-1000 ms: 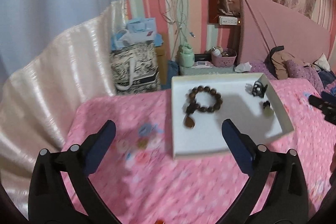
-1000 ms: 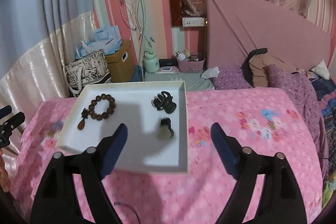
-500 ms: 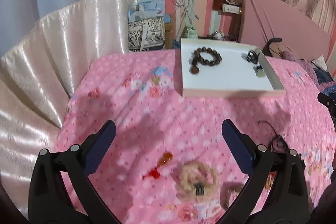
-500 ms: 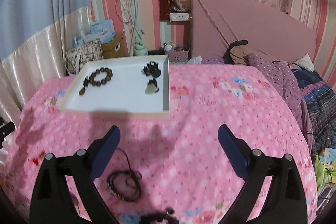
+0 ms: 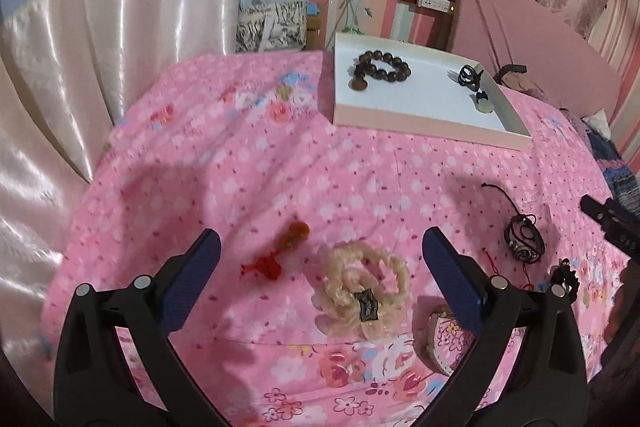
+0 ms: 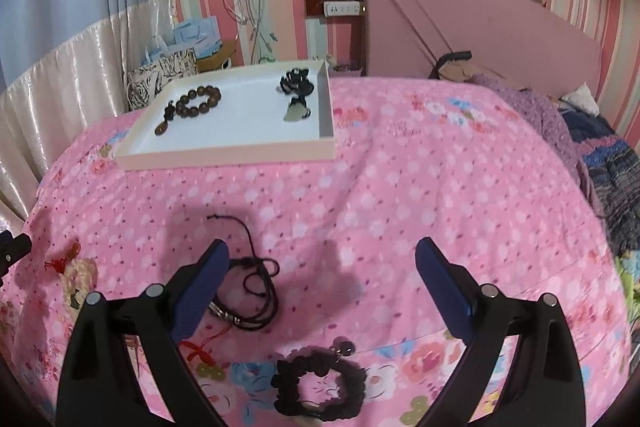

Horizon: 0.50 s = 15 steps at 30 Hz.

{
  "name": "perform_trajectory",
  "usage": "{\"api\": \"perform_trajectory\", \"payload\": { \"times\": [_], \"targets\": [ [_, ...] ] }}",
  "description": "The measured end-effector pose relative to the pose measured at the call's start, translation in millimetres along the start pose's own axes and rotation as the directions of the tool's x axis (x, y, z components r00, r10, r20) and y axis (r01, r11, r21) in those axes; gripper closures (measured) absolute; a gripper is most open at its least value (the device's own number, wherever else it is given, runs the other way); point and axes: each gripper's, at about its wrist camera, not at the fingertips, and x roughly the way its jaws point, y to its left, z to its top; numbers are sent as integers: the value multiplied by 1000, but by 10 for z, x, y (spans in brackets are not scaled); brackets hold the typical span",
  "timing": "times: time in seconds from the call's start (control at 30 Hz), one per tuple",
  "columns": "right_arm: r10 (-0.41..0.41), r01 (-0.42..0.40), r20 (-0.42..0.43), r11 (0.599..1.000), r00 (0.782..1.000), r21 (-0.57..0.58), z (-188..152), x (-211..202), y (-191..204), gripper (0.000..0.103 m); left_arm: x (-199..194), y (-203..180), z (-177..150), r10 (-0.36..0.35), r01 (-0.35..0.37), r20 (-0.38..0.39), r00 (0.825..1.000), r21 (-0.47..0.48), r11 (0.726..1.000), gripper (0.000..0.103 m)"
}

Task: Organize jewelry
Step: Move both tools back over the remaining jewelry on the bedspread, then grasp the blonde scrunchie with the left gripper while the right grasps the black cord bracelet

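With both the left gripper (image 5: 320, 263) and the right gripper (image 6: 322, 273) wide open and empty, we should lower the left one straight over the cream scrunchie (image 5: 366, 285) lying on the pink bedspread (image 5: 280, 171), pinch its fabric only, then carry it to the white tray (image 5: 416, 125)

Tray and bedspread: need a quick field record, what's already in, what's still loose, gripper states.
tray: white tray on the pink bedspread, far side
in tray: wooden bead bracelet, black hair clip, pale jade pendant
loose, left side: cream scrunchie, amber pendant with red tassel
loose, right side: black cord bracelet, black scrunchie
left gripper: open, empty, above the cream scrunchie
right gripper: open, empty, black cord bracelet by its left finger
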Motion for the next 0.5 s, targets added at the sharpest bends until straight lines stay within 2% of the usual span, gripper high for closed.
{"api": "perform_trajectory", "payload": {
  "times": [0.17,0.33,0.43,0.5],
  "targets": [
    [6,-7,-53,1000,999,-20,-149,247,110,9,219,-12,-112,-11,11,-52,999,-2,1000,10],
    [-16,13,-68,999,998,-38,-198,329,140,10,334,-12,-167,-33,32,-100,994,-9,999,18],
    [-15,12,-79,999,997,-38,-224,366,129,10,435,-26,-208,-36,35,-144,989,-11,999,28],
    [-18,14,-86,999,996,-48,-244,393,142,12,483,-57,-239,-37,37,-162,986,0,999,31]
  ]
}}
